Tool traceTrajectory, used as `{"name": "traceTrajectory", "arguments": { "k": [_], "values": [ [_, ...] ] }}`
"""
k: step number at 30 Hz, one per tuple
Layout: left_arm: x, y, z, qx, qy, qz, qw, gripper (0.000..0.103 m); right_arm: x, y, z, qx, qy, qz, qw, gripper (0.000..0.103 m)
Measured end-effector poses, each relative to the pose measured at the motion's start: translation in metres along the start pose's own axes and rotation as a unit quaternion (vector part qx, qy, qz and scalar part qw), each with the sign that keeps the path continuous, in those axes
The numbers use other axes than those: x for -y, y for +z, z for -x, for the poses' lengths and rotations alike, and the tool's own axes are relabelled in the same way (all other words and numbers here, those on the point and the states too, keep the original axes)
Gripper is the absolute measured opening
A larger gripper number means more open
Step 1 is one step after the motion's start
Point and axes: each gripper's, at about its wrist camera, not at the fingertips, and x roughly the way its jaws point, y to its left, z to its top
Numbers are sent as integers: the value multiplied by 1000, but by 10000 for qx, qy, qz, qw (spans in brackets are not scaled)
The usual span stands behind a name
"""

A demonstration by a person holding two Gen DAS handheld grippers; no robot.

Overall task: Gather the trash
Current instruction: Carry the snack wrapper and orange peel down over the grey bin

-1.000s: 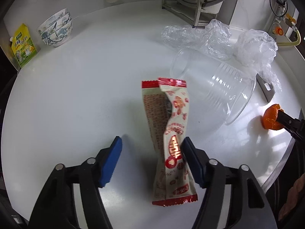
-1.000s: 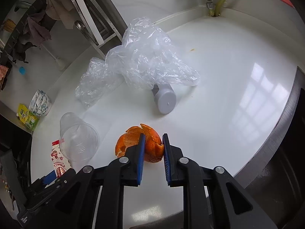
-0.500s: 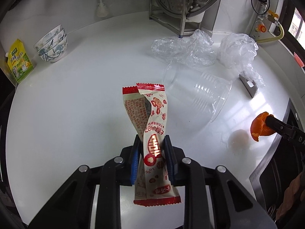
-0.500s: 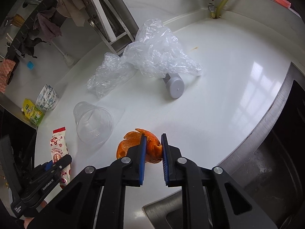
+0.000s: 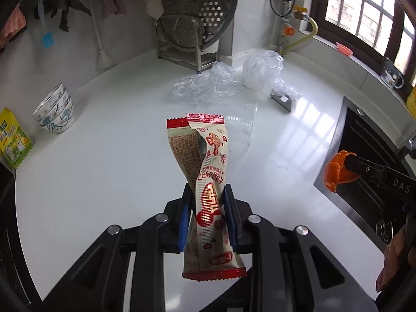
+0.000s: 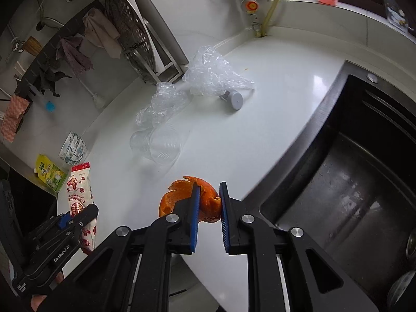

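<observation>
My left gripper (image 5: 205, 197) is shut on a red and beige snack wrapper (image 5: 205, 156), which hangs twisted above the white counter (image 5: 104, 156). The same wrapper (image 6: 79, 184) and left gripper (image 6: 65, 219) show at the lower left of the right wrist view. My right gripper (image 6: 208, 195) is shut on a piece of orange peel (image 6: 176, 195), lifted over the counter's edge beside the sink; the peel (image 5: 335, 171) also appears at the right of the left wrist view. A clear plastic cup (image 6: 158, 143) lies on its side, with crumpled clear plastic bags (image 6: 210, 75) behind it.
A steel sink (image 6: 351, 182) drops off at the right. Stacked bowls (image 5: 54, 114) and a yellow-green packet (image 5: 13, 140) sit at the left edge. A grey cylinder (image 6: 235, 100) lies by the bags. A metal rack with a perforated tray (image 5: 197, 26) stands at the back.
The left gripper shut on the wrapper and lifted it off the counter. The right gripper rose with the peel and moved toward the sink edge.
</observation>
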Motion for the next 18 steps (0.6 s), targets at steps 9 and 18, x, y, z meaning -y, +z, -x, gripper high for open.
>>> {"name": "traceTrajectory", "arguments": {
  "k": [9,18],
  "values": [
    [32,-56,25,-161,-757,-930,9927,24,17,-99,55,127,-495,-669,9965,14],
    [62,-134,44,-249,-1222,-1037,9868,24,30,-196,83,10,-515,-836,9952,14]
  ]
}}
